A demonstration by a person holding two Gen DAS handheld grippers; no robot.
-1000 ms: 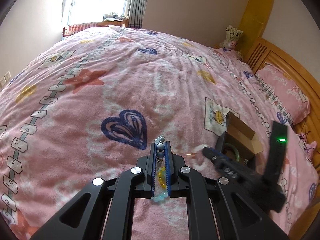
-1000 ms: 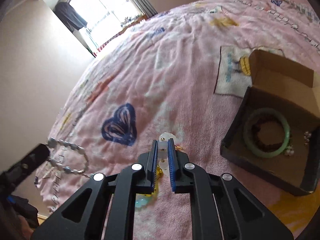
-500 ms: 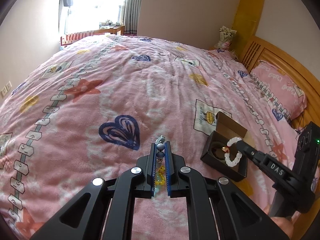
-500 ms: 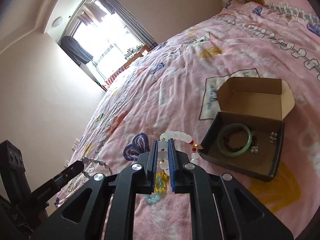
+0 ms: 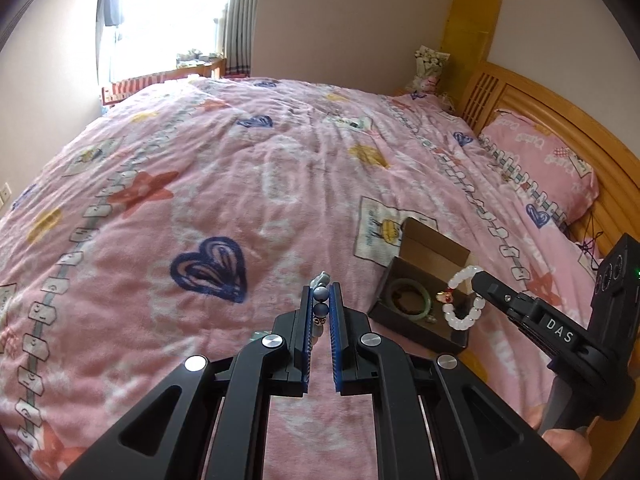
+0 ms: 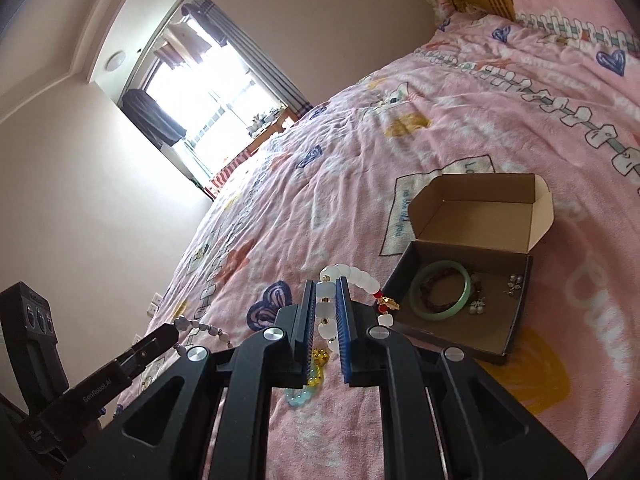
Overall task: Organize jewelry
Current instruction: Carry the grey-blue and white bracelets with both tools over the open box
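Observation:
My left gripper is shut on a grey-blue bead bracelet, held above the pink bedspread; the bracelet also shows in the right wrist view. My right gripper is shut on a white bead bracelet with red and gold beads, held in the air left of the open cardboard box. In the left wrist view this bracelet hangs over the box. A green jade bangle, a dark bead bracelet and small earrings lie in the box.
A yellow and light-blue bead bracelet lies on the bedspread under my right gripper. A pink pillow and the wooden headboard stand at the right. A window is at the far end.
Both grippers have lifted with their bracelets. The right gripper has carried the white bracelet up and to the side of the box.

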